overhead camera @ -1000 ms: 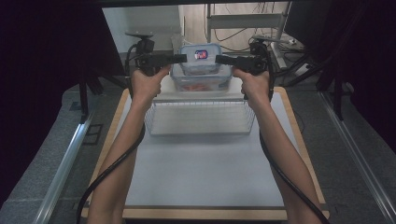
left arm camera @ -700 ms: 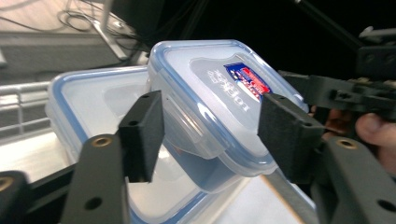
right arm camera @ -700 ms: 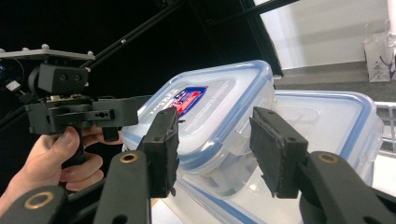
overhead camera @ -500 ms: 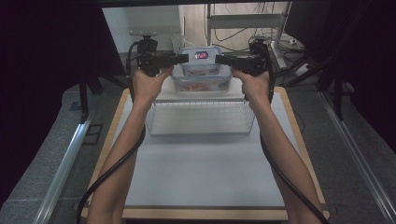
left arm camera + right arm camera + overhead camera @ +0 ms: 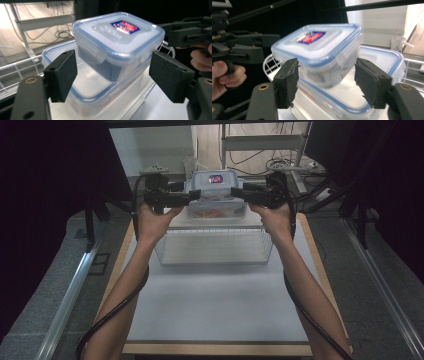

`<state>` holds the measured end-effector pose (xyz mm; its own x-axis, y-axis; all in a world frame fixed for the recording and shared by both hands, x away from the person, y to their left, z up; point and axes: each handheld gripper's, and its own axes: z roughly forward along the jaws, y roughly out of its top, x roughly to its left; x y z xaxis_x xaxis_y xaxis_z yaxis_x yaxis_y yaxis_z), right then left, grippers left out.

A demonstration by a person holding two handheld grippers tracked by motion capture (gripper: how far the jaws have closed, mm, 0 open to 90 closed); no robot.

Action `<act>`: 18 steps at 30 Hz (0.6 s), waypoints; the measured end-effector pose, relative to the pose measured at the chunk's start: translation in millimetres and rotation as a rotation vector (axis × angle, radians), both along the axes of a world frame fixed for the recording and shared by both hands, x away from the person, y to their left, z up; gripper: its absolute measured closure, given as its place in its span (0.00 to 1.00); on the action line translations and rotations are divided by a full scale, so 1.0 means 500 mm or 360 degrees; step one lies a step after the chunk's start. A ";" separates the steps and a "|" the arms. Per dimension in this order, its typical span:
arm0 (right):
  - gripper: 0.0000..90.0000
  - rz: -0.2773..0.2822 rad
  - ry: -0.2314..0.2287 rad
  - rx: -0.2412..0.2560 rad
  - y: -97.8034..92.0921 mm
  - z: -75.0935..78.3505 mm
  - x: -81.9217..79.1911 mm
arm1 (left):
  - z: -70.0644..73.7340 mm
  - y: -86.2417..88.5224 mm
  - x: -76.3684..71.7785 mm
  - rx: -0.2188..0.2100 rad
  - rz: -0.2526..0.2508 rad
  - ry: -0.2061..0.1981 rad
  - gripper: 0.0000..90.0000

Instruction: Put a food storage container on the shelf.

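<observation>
The left gripper (image 5: 192, 196) and right gripper (image 5: 235, 193) face each other from opposite sides of a small lidded container (image 5: 214, 182), which sits between them on top of a larger lidded container (image 5: 215, 210) beyond a wire basket (image 5: 215, 245). The small container is clear plastic with a blue-rimmed lid and a red-and-blue label. Both grippers' jaws stand wide open around its ends, apparently not touching it.

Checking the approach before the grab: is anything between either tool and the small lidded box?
Nothing visible. The left tool and right tool have their jaws open around the small box, which sits on a larger container.
</observation>
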<state>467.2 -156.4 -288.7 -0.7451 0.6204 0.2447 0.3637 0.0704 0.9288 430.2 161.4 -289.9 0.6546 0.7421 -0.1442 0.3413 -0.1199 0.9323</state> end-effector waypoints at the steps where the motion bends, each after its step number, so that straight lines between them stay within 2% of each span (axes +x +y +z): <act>1: 0.36 -0.0001 -0.0010 -0.0027 0.000 -0.002 -0.003 | -0.003 0.000 -0.004 0.0012 -0.0002 -0.0011 0.23; 4: 0.32 0.0004 -0.0046 -0.0079 0.000 -0.010 -0.012 | -0.014 0.000 -0.016 0.0016 -0.0016 -0.0029 0.20; 10: 0.26 0.0019 -0.0072 -0.0145 -0.005 -0.024 -0.026 | -0.037 0.000 -0.037 0.0029 -0.0054 -0.0014 0.13; 18: 0.21 0.0031 -0.0060 -0.0170 -0.017 -0.037 -0.046 | -0.061 0.006 -0.067 0.0089 -0.0097 0.0029 0.09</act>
